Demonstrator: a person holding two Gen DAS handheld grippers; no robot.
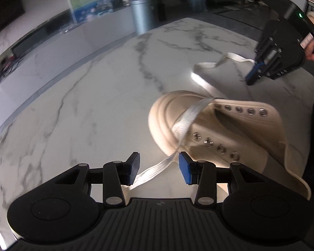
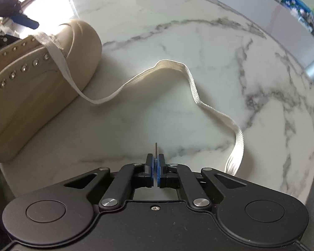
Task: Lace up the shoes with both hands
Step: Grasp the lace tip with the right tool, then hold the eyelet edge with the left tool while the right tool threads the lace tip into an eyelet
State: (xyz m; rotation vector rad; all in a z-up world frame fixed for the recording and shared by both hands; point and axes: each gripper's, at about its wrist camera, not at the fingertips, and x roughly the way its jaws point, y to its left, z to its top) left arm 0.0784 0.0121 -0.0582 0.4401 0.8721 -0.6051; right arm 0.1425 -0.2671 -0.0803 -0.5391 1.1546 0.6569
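The shoe (image 1: 219,133) lies lower right, the lace (image 2: 173,67) through its front eyelets only. The right gripper (image 2: 156,167) is clenched on the lace tip – threading the next eyelet seems due; the left gripper (image 1: 159,170) is released.

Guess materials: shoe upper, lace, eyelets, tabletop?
Shoe upper: smooth matte beige, probably leather or synthetic, no weave visible.
Lace: flat woven textile, ribbed weave shows.
Eyelets: shiny silver rings, likely metal.
Tabletop: glossy white with grey veins, marble or a marble-look slab; can't tell which.
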